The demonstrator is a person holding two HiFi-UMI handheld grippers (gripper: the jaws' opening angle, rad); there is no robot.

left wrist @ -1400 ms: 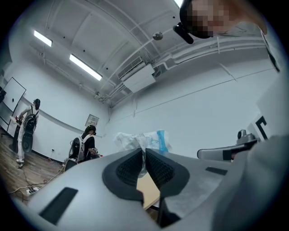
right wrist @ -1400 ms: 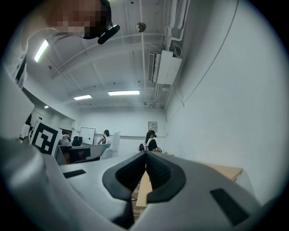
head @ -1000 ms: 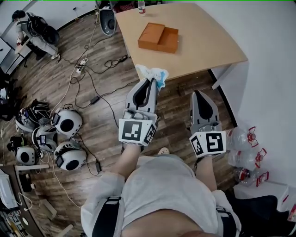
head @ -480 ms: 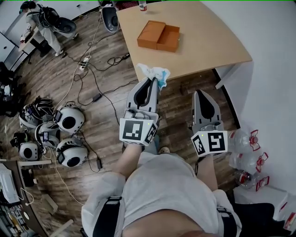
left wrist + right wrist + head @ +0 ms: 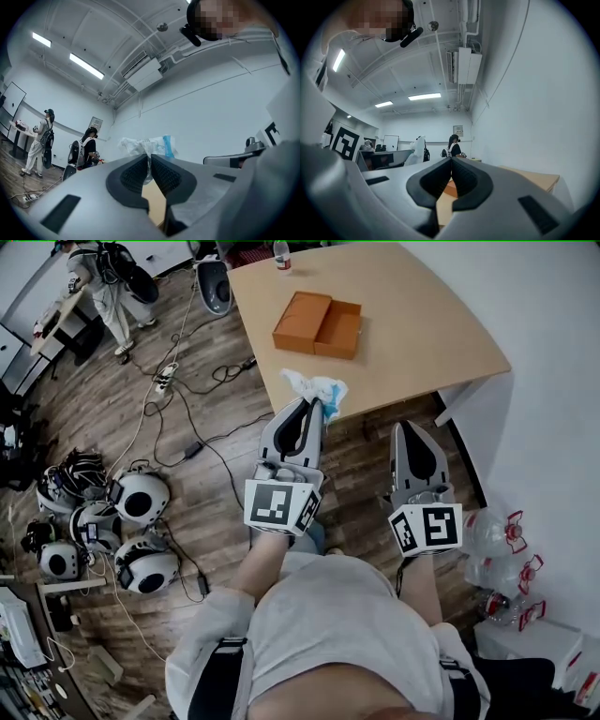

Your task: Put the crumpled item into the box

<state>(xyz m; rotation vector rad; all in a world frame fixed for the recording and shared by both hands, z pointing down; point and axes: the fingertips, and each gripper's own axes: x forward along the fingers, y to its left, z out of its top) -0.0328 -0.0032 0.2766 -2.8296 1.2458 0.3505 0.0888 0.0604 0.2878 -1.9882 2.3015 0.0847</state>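
A crumpled white and blue item (image 5: 317,390) sticks out past the tips of my left gripper (image 5: 313,406), which is shut on it, over the near edge of the wooden table (image 5: 412,334). In the left gripper view the crumpled item (image 5: 146,145) is pinched between the closed jaws of the left gripper (image 5: 150,157). An open orange box (image 5: 318,323) lies on the table, well beyond the item. My right gripper (image 5: 410,429) hangs to the right, off the table's near edge, shut and empty; the right gripper (image 5: 451,161) points toward the orange box (image 5: 451,187).
A water bottle (image 5: 280,254) stands at the table's far edge. Cables (image 5: 178,399) and several white helmets (image 5: 136,498) lie on the wooden floor at left. A person (image 5: 108,287) stands at far left. Plastic bottles (image 5: 502,559) sit by the white wall (image 5: 553,381) at right.
The view has shifted slightly; the table and box sit a little lower in frame. Both grippers hold the same pose, the left still gripping the item. The person at far left has walked on.
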